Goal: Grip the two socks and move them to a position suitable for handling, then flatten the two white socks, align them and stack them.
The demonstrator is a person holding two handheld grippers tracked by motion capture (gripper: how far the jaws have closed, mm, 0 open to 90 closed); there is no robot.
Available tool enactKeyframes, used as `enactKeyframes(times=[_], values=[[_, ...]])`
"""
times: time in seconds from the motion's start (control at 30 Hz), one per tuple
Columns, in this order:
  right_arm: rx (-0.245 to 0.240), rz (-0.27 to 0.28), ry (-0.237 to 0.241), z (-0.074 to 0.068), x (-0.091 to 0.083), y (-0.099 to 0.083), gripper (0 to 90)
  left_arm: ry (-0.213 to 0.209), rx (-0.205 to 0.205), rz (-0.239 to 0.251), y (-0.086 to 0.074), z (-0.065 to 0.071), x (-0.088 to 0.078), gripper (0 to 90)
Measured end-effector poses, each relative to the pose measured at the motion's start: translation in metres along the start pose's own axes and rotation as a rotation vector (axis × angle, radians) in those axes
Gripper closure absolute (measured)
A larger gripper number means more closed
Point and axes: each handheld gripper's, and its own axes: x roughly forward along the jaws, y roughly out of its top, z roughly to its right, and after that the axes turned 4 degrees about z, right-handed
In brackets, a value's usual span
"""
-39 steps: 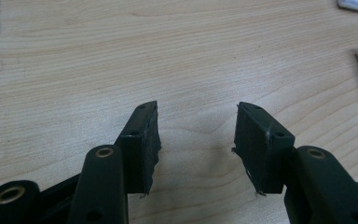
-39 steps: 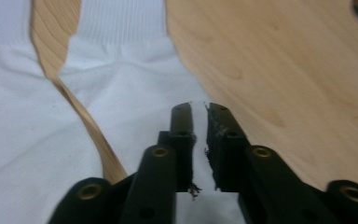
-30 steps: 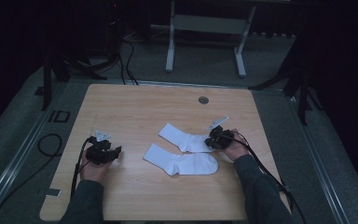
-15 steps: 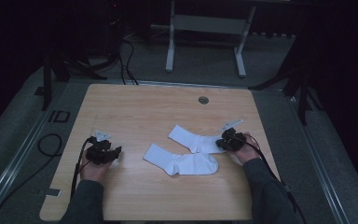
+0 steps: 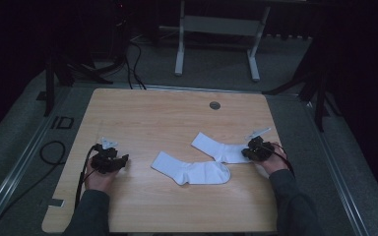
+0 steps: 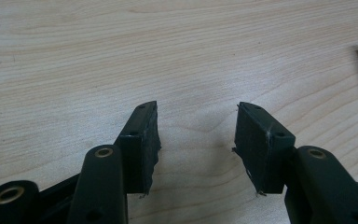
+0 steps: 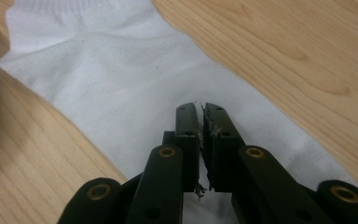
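Dark grey long sleeves [image 5: 92, 212] worn on both forearms, bottom of frame. Black two-jaw left gripper [image 6: 196, 133]: flat rubber pads, frayed edges, brass-ringed pivot holes. Black two-jaw right gripper [image 7: 201, 122]: same build, grey three-cornered plate, thin trailing cable.

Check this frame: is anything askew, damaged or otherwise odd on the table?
Mostly tidy. The two white socks lie flat but crossed, overlapping at one end rather than paired. The right gripper has frayed pad edges, with loose threads; so has the left gripper, open over bare table.
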Motion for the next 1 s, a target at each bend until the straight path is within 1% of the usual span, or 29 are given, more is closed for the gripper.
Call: enactKeyframes(times=[0.1,0.2,0.33,0.43,0.57,0.67,0.8,0.9,0.97,1.0], values=[[-0.006,-0.004,0.004,-0.001,-0.002,0.001,80.7,0.001,-0.001,-0.002,0.000,0.000,0.001,49.6],[-0.027,0.007,0.014,-0.006,-0.003,0.008,77.0,0.000,0.001,-0.002,0.000,0.000,0.000,49.6],[-0.063,0.029,0.034,-0.016,-0.005,0.027,72.9,-0.002,-0.001,-0.001,0.000,0.000,0.000,49.5],[-0.100,0.039,0.070,-0.026,-0.004,0.045,68.9,-0.004,-0.004,0.000,0.000,-0.001,0.001,49.4],[-0.155,0.038,0.091,-0.039,-0.002,0.066,65.6,-0.003,-0.003,0.000,0.000,-0.001,0.001,49.4],[-0.186,0.046,0.100,-0.046,-0.002,0.079,63.9,-0.004,-0.003,0.000,0.000,-0.001,0.001,49.4],[-0.214,0.054,0.105,-0.054,-0.001,0.091,61.3,-0.004,-0.003,0.001,0.000,-0.001,0.001,49.3],[-0.240,0.051,0.106,-0.059,0.002,0.101,60.5,-0.004,-0.003,0.002,0.000,-0.001,0.001,49.3],[-0.237,0.050,0.110,-0.060,0.005,0.104,60.2,-0.002,-0.003,0.003,0.000,-0.001,0.000,49.3],[-0.244,0.047,0.110,-0.060,0.007,0.106,60.0,-0.003,-0.003,0.002,0.000,-0.001,0.001,49.3]])
